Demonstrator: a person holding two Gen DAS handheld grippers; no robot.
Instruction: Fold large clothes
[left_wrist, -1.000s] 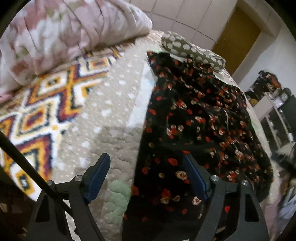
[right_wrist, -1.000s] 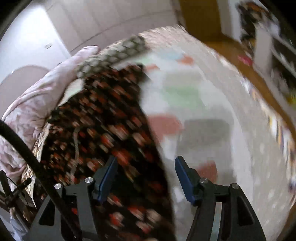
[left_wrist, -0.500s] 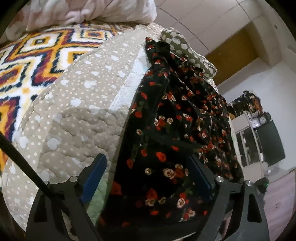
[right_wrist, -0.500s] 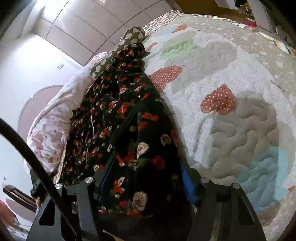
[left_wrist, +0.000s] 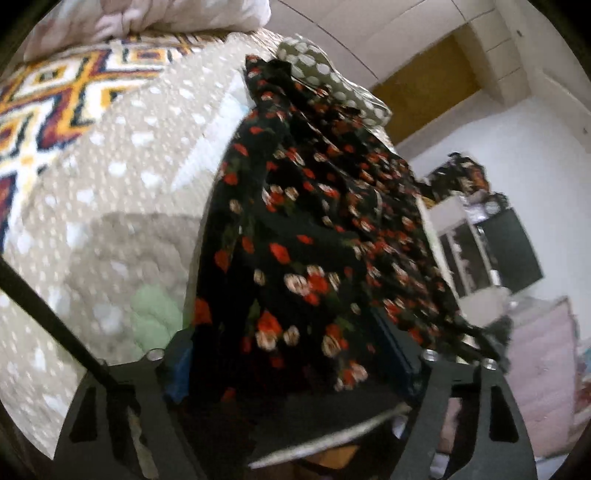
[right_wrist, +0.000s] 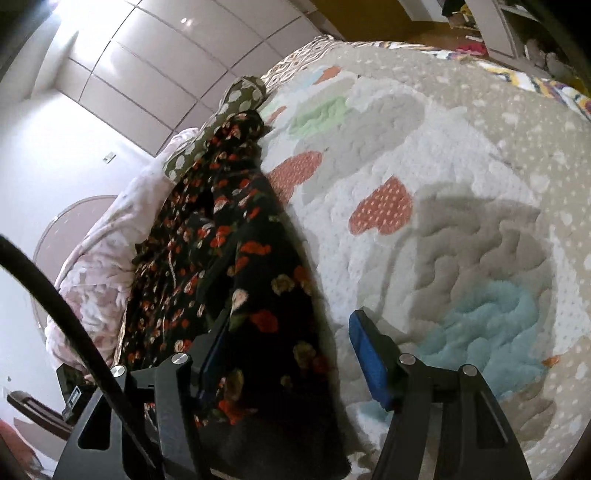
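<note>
A black dress with red and cream flowers (left_wrist: 314, 221) lies lengthwise on a quilted bedspread (left_wrist: 110, 203). Its near end hangs over the bed's edge and fills the space between the blue pads of my left gripper (left_wrist: 288, 362), whose jaws are closing around it. In the right wrist view the same dress (right_wrist: 229, 240) runs along the left. My right gripper (right_wrist: 291, 354) straddles its near right edge; the left pad is half hidden behind the cloth, and the right fingertip (right_wrist: 369, 354) stands clear over the bedspread (right_wrist: 443, 221), so this gripper is open.
A green polka-dot pillow (left_wrist: 325, 74) lies at the dress's far end. A pink floral duvet (right_wrist: 103, 266) is heaped along one side, next to a bright diamond-patterned blanket (left_wrist: 55, 92). Shelves and dark furniture (left_wrist: 480, 240) stand beyond the bed.
Both grippers have come down and closer to the near end of the dress. The cloth now lies between each pair of jaws. The left jaws widened, then narrowed.
</note>
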